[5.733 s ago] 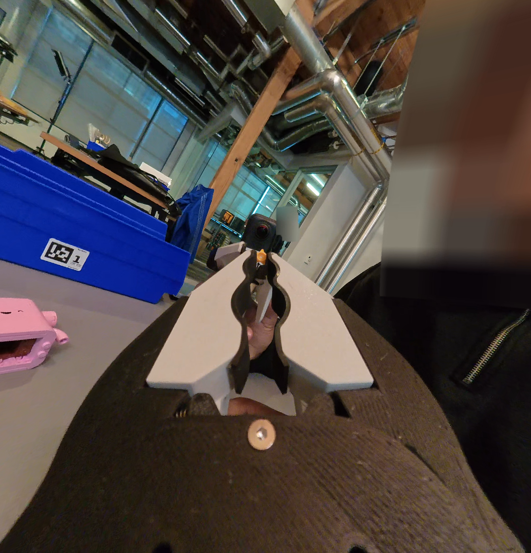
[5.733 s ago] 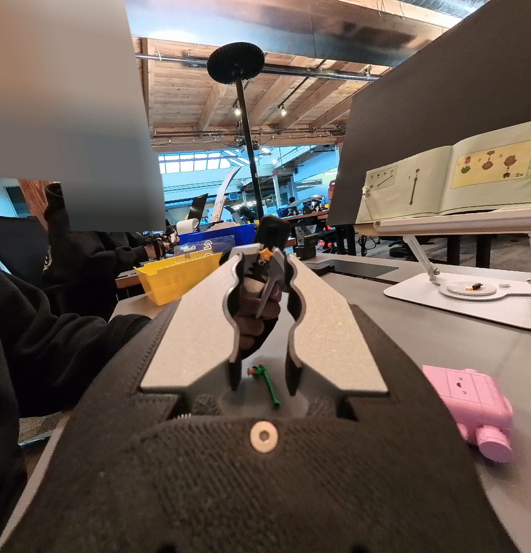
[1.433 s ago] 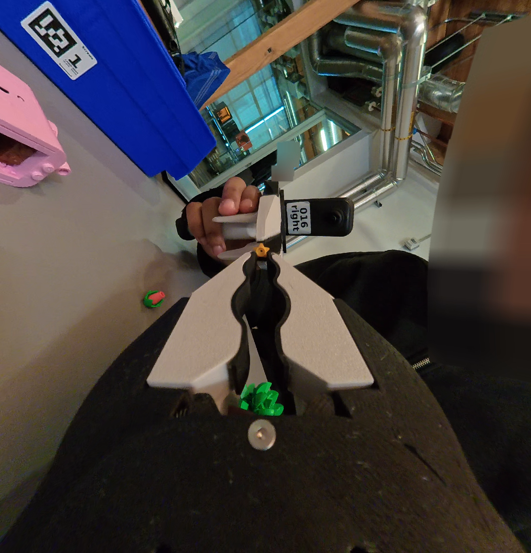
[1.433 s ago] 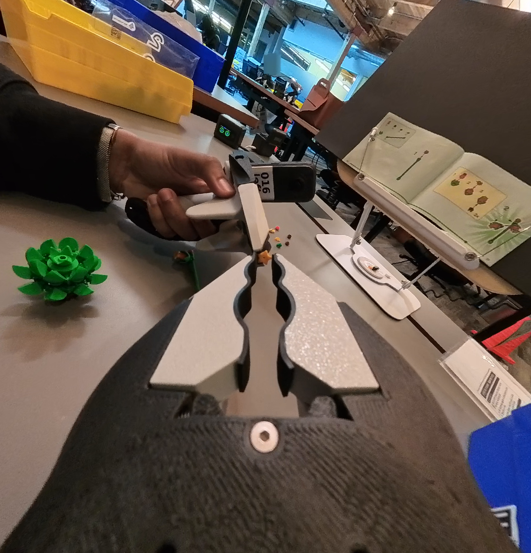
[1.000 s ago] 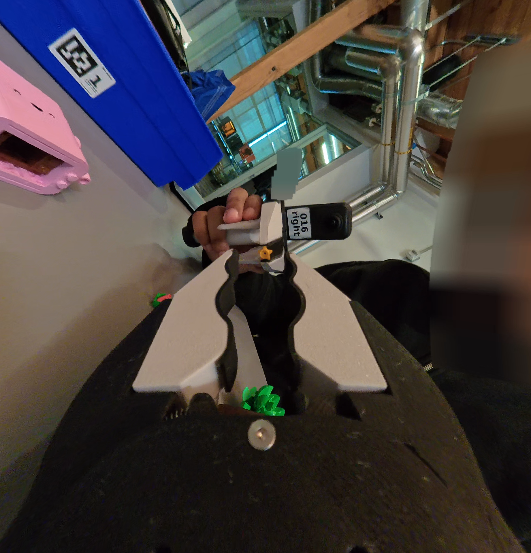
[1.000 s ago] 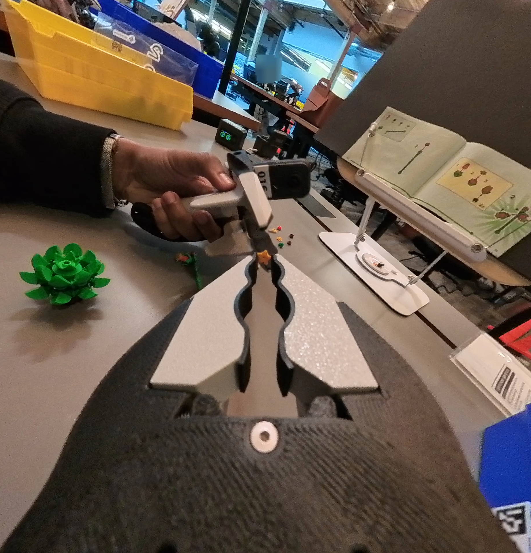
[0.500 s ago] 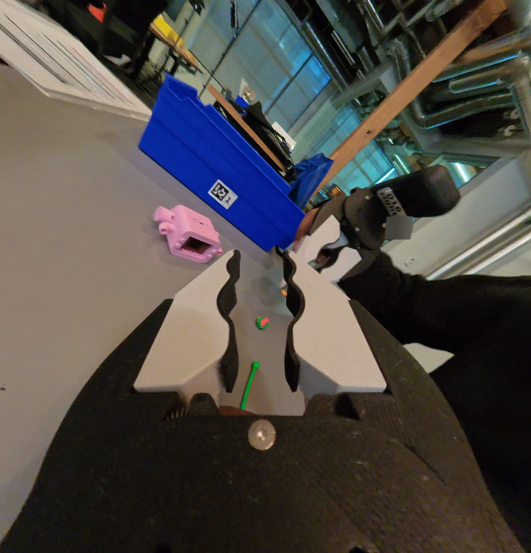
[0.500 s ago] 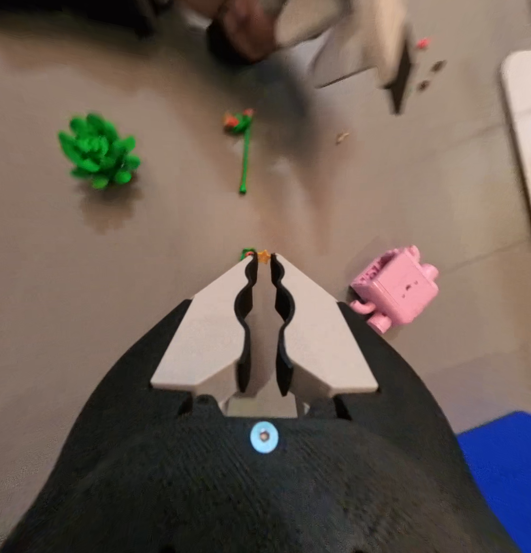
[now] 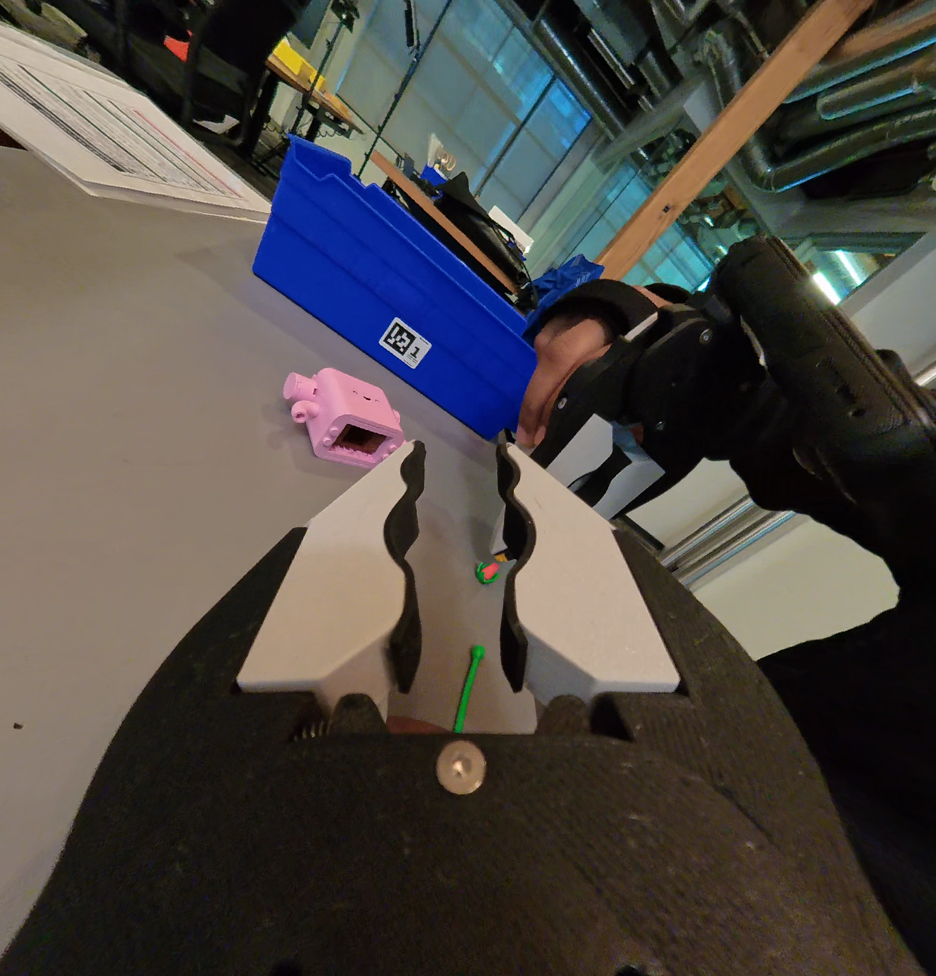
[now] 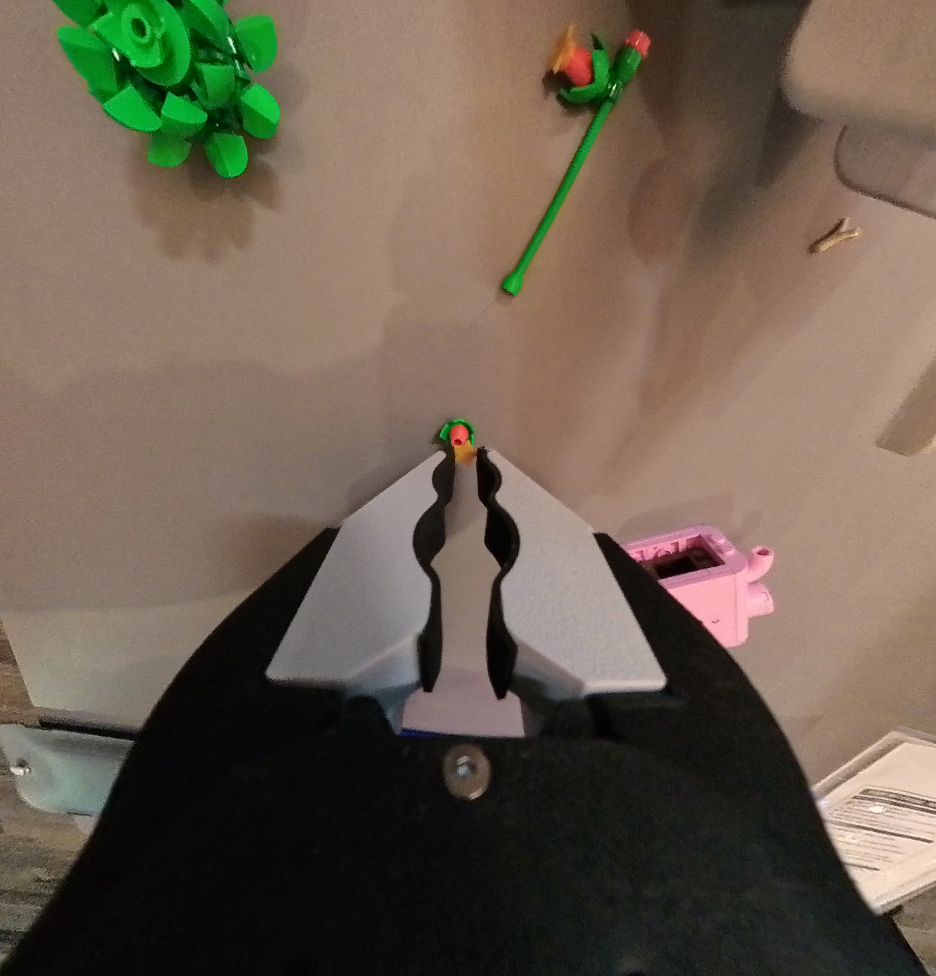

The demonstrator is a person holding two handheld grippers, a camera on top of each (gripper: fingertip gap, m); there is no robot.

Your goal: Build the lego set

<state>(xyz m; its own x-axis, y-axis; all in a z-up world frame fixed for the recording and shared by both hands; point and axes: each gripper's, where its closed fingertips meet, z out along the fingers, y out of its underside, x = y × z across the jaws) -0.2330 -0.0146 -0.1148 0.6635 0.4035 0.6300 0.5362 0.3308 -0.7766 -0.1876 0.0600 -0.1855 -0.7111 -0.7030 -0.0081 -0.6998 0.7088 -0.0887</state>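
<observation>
The right hand-held gripper [image 10: 465, 453] pinches a tiny orange star piece [image 10: 463, 455] over a small red-and-green plastic bud [image 10: 456, 434] on the grey bench [image 10: 297, 317]; the left hand-held gripper [image 9: 459, 459] hovers agape, empty. Next, seemingly: press the star home.

Grey table [image 9: 112, 422], tall windows [image 9: 497, 90]
</observation>
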